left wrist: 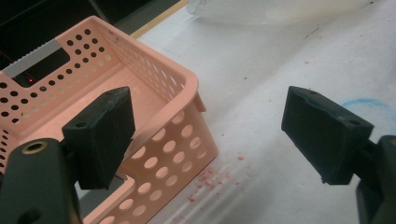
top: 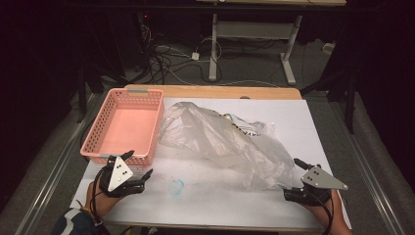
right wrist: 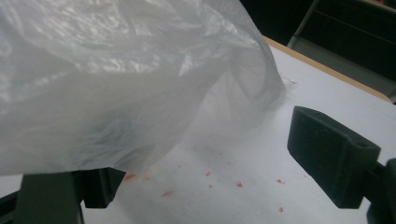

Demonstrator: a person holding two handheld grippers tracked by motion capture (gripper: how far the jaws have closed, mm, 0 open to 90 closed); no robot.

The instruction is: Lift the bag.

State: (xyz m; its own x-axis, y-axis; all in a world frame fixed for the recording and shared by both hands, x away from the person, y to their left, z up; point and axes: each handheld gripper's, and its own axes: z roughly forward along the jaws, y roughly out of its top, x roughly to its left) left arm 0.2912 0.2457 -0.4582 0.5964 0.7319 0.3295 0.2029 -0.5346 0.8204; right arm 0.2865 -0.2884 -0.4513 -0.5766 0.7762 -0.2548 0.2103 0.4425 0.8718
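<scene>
Nearest me, I had my left gripper (top: 131, 172) at the table's front left corner, jaws spread wide and holding nothing, one jaw just off the near corner of the pink perforated plastic basket (top: 124, 123). My right gripper (top: 297, 182) sat at the front right, also spread; the hem of the crumpled clear plastic bag (top: 221, 139) draped over its left jaw without being pinched. The bag lay across the middle of the white sheet covering the table (top: 210, 196), just beside the basket. I judged the film the main risk: so thin and slack, it could slip through a closing pinch or drag whole, and a careless left swing could knock the light basket. Something printed showed dimly inside the bag, but I could not make it out. Red crumbs (right wrist: 208, 179) dotted the sheet; beyond, a desk frame (top: 254, 36) and cables stood in gloom.
</scene>
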